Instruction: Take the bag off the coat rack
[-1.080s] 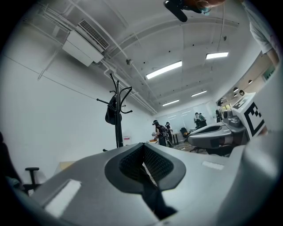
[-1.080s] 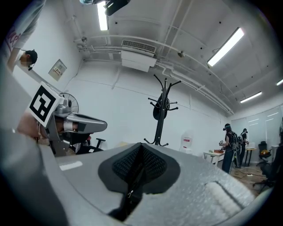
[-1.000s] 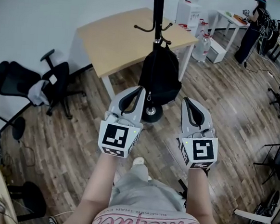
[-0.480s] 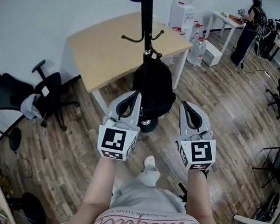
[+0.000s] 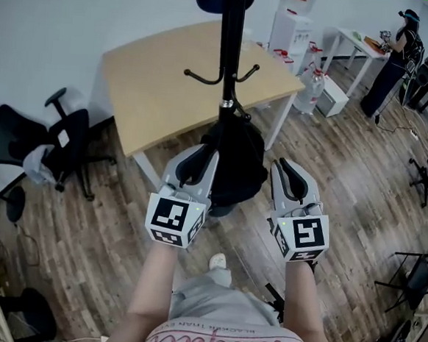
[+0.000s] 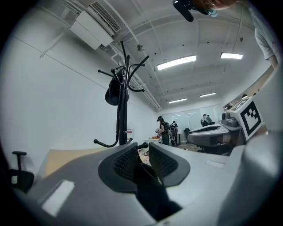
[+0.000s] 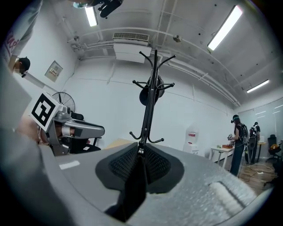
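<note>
Item: bag (image 5: pixel 233 161), black, hanging low on the rack (image 5: pixel 228 57), just beyond both tools. Left hand-held gripper (image 5: pixel 203 153) and right hand-held gripper (image 5: pixel 284 167): jaws have just been opening, standing slightly apart, holding nothing. Handling, as judged: widening further, taking the strap near its hook, lifting before pulling clear.
</note>
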{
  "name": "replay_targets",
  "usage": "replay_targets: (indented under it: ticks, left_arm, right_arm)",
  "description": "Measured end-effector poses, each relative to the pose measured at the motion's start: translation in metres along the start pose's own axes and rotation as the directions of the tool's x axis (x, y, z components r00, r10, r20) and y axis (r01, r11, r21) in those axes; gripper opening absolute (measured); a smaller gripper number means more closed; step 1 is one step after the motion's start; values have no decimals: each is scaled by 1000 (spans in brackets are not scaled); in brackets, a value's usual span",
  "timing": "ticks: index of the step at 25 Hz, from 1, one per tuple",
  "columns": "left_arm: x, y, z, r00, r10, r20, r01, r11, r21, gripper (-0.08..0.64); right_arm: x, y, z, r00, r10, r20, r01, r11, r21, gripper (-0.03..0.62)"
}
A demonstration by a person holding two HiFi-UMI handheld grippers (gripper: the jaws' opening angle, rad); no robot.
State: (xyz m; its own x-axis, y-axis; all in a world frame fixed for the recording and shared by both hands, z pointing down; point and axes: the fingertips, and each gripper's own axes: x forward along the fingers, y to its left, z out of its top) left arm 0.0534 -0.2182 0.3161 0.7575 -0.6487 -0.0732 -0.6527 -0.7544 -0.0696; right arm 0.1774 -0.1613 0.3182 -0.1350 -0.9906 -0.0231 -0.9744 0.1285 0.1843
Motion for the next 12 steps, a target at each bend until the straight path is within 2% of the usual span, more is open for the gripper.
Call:
replay_targets:
  ticks: [5, 9, 12]
  left_arm:
    - [28, 17, -14, 1000, -11, -20, 11, 1000, -18, 209]
    - [42, 24, -25, 998, -38, -42, 36, 998, -55, 327]
    - [48, 33, -30, 999, -22, -43, 18, 996, -93, 364]
  right_arm:
    - [38, -13, -15, 999, 32, -34, -32, 999, 14, 157]
    - [59, -20, -25, 997, 58, -48, -56, 998, 38, 197]
    - [73, -24, -34, 995, 86, -57, -82, 995, 61, 254]
